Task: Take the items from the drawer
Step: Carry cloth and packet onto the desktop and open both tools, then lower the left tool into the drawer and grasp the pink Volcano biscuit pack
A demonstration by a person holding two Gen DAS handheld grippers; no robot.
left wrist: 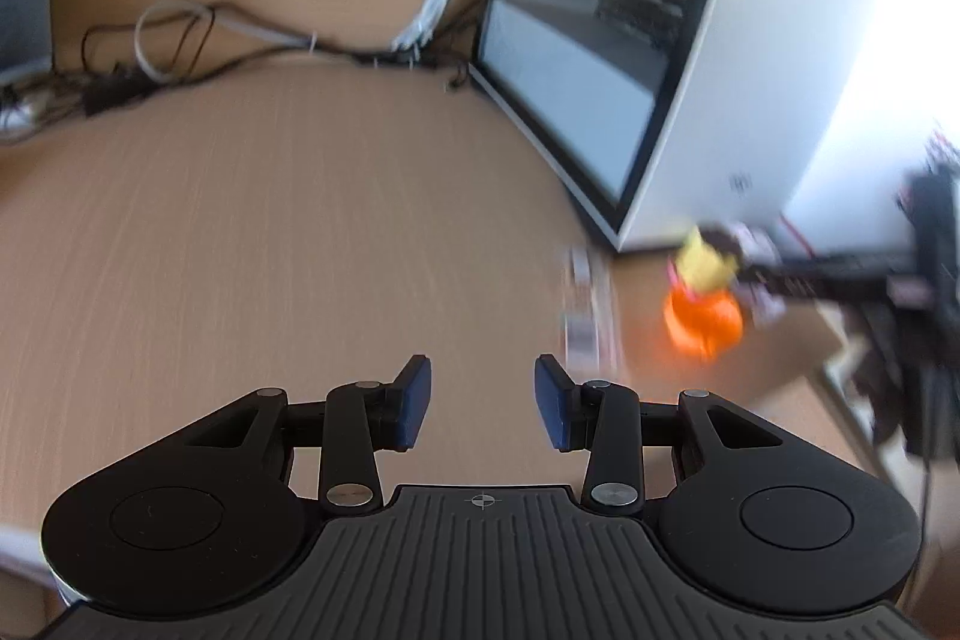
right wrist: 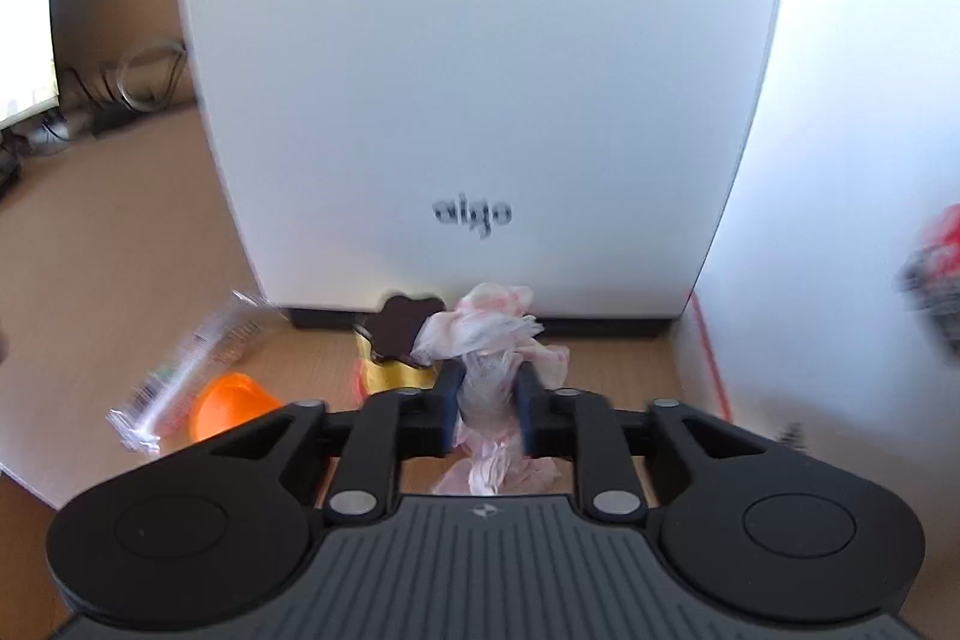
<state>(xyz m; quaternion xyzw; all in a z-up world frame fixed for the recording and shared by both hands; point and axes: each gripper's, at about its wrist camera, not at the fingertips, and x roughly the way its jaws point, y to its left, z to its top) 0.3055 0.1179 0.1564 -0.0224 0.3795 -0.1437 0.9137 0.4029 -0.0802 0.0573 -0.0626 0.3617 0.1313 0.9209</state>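
My right gripper is shut on a crumpled pink-and-white plastic wrapper, which bulges out above and below the blue pads. It hangs low over the wooden desk, just in front of a white computer case. Left of it on the desk are a yellow item with a dark flower-shaped piece on top, an orange cup and a clear packet. My left gripper is open and holds nothing, above bare desk. The orange cup and clear packet lie to its right. No drawer is in view.
The computer case has a dark glass side panel and stands at the back right. A tangle of grey and white cables runs along the desk's far edge. A white wall with a red line closes off the right side.
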